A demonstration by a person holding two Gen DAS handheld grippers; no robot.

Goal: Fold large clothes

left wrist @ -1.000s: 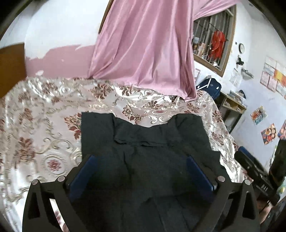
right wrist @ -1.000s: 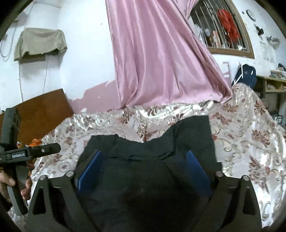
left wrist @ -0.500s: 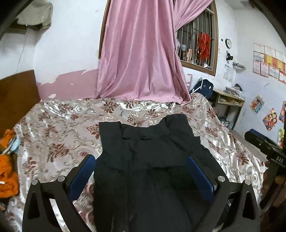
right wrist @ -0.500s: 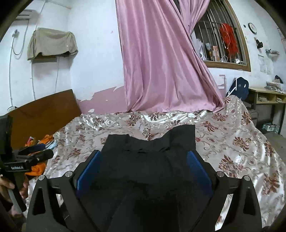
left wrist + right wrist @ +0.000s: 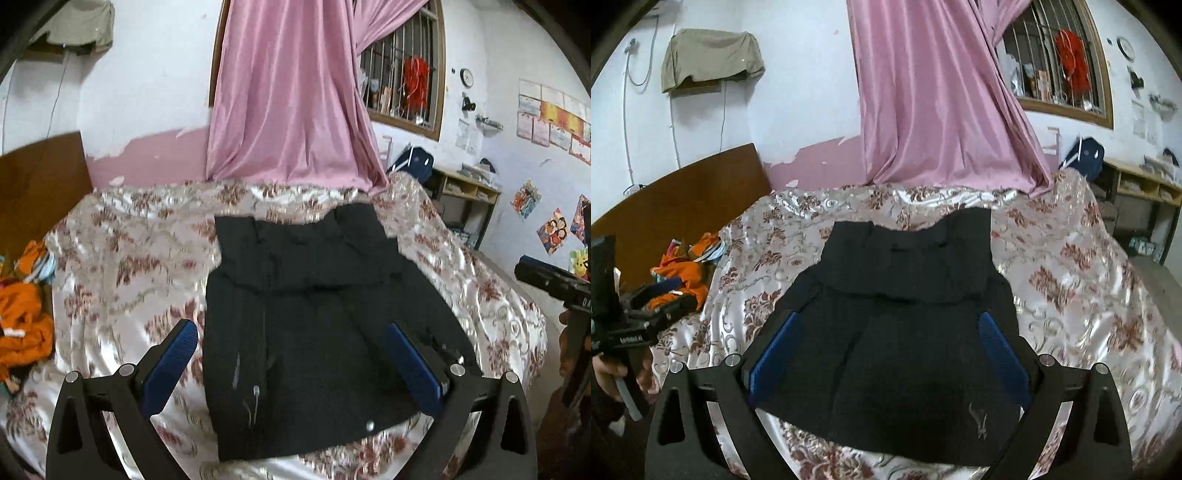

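Black garment (image 5: 314, 314) flat on floral bedspread (image 5: 122, 266). Left gripper (image 5: 291, 354) and right gripper (image 5: 886, 350) above it, fingers spread, holding nothing.

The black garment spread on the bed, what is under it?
Under the black garment lies the shiny floral bedspread, showing on every side. Whatever lies directly beneath the cloth is covered.

Pink curtain (image 5: 291, 96), barred window (image 5: 402, 85)
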